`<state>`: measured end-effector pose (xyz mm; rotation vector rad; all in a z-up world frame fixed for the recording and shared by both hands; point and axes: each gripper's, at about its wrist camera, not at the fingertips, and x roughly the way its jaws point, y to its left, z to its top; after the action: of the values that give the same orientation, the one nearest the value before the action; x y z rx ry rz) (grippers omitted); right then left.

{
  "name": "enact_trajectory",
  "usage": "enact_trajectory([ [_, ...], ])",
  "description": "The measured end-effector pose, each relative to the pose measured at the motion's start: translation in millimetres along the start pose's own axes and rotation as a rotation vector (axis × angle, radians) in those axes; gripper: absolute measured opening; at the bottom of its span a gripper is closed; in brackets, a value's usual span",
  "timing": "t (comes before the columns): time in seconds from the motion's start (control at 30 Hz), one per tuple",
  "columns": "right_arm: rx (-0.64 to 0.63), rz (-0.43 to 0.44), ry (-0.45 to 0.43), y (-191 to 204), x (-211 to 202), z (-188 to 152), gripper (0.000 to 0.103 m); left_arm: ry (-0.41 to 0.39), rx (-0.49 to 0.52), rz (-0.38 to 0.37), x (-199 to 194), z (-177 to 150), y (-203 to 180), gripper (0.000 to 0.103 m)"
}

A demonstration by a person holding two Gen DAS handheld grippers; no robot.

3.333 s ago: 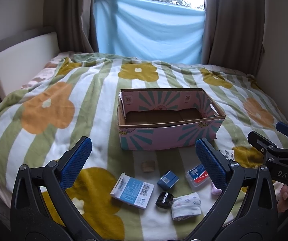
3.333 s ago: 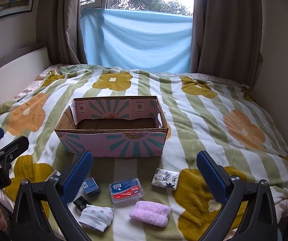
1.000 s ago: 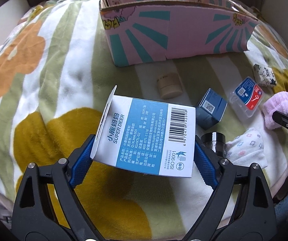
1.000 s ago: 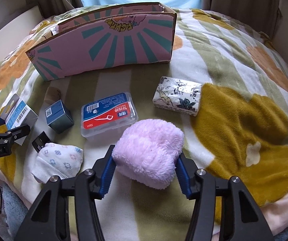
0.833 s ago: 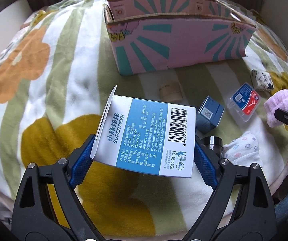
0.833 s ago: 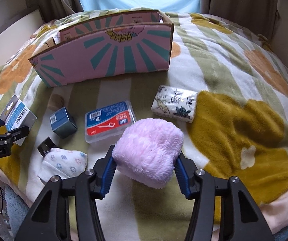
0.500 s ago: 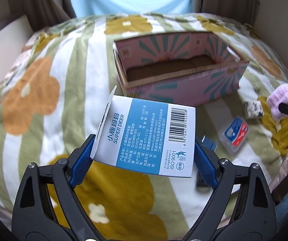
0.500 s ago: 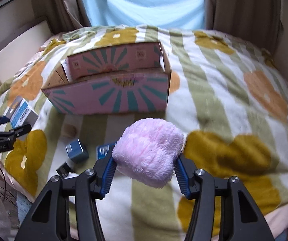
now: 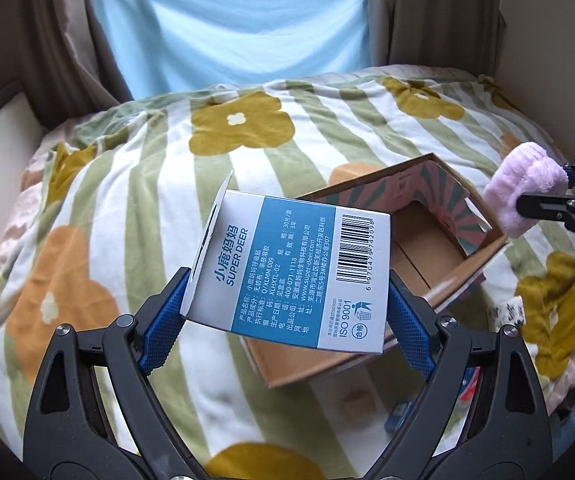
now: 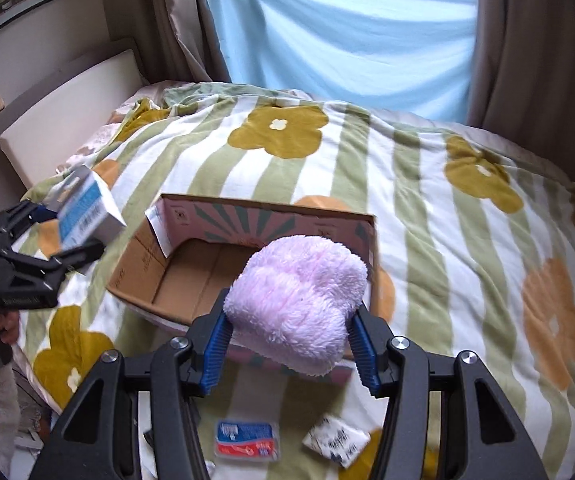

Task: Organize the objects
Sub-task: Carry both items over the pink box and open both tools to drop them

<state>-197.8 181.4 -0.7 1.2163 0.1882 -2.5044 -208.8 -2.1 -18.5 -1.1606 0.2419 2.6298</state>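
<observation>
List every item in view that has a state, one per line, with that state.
Left claw: shut on the blue-and-white carton, held in the air.
Right claw: shut on the pink fluffy cloth, lifted.
Cardboard box: open-topped, floor bare where visible.
Floss-pick case: closed, lying on the blanket.

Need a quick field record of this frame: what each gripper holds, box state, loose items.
left gripper: shut on white-and-blue carton
right gripper: shut on pink fluffy cloth
cardboard box: open on the blanket, visible floor bare
loose on blanket: floss-pick case, patterned tissue pack
both loads: held above the blanket, near the box
</observation>
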Motion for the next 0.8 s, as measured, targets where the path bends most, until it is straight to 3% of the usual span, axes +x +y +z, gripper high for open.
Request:
enact_trajectory([
  [0.17, -0.018, -0.018, 0.064, 5, 49, 15, 0.05, 0.088, -0.045, -0.052, 55, 4, -3, 0.089],
  [0.33, 0.003, -0.019, 0.117, -1, 87, 8, 0.05, 0.161, -0.095, -0.08, 95, -9, 2, 0.089],
  [0.7, 0.013, -0.012, 0.152, -7, 111, 10, 0.05, 0.186, -0.072, -0.075, 106, -6, 0, 0.09],
  [0.8, 0.021, -0.037, 0.141, -8, 111, 19, 0.055, 0.172, -0.027, -0.044, 103, 1, -5, 0.094],
])
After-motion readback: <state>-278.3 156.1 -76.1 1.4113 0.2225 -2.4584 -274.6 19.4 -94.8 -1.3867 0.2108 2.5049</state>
